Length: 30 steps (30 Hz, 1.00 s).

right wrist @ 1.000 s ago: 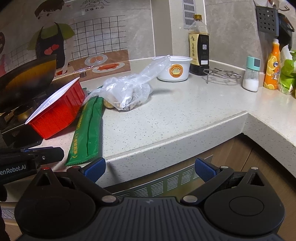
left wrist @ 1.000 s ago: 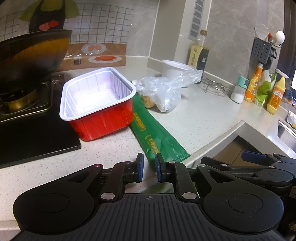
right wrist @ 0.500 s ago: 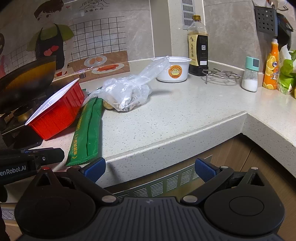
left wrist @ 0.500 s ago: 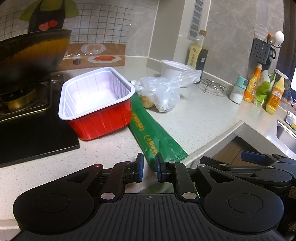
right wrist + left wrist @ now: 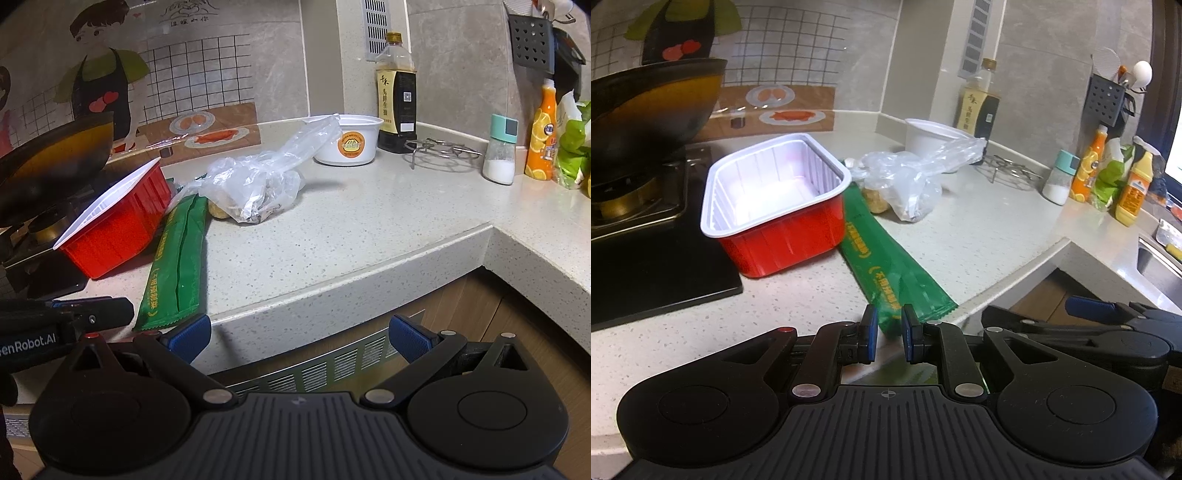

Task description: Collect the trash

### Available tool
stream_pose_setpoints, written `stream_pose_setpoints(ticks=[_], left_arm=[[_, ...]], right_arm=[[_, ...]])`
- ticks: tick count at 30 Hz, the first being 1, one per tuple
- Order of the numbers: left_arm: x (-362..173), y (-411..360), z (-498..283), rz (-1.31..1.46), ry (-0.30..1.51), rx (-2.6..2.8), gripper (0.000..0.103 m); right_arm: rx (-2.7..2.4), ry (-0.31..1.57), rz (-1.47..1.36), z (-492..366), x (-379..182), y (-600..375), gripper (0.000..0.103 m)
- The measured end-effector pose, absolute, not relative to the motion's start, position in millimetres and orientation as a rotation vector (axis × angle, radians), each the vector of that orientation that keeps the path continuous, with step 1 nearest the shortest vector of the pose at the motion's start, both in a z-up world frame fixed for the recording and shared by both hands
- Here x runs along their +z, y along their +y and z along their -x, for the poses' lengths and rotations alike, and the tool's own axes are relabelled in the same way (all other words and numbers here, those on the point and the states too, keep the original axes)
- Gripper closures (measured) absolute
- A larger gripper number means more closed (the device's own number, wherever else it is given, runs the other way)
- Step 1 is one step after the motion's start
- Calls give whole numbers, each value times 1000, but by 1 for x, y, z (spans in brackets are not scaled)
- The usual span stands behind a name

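Both tools are matte black plastic. The left gripper (image 5: 889, 338) has a ribbed central body, two round domed housings at its sides, silver pivot screws on the angled linkage arms, a small red dot on its left arm and blue finger pads (image 5: 871, 336). The right gripper (image 5: 300, 338) matches, with larger blue pads (image 5: 190, 336). White lettering "enRobot.AI" marks the left tool's side.

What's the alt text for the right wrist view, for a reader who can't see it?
The right gripper, open and holding nothing, hangs in front of the counter edge. On the counter lie a green wrapper, a red tray and a crumpled clear plastic bag, with a white bowl behind.
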<state>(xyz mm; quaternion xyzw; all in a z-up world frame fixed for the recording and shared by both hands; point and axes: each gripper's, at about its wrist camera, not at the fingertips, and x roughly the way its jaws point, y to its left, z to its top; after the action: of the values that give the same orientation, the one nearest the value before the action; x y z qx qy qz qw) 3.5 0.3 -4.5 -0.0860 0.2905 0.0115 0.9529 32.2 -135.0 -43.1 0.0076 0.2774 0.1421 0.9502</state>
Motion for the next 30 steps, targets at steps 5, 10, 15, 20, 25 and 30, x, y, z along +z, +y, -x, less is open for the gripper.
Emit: stream_pose_setpoints(ticks=[5,10,15,20,25,30], left_arm=[[-5,-2,-4,170,591,12,87],[-6,-2,-5,172,597,21,87],[-6,-2,-5,174,600,21,87],[-5,0,-5,180,589,27,87],[-4,9,-8,238,569,-1,87],[1,23,-16,317,514,-82,87]], right_arm=[[285,546,-5,-32,-40,-134,0],[287,543,-6,-32,-40,-134,0],[282,540,-5,-32,-39,-135,0],[283,532,-5,-32,-39,-136,0],[284,525,-4,-34,-39,-137,0],[289,492,4,-43,-34,-139,0]])
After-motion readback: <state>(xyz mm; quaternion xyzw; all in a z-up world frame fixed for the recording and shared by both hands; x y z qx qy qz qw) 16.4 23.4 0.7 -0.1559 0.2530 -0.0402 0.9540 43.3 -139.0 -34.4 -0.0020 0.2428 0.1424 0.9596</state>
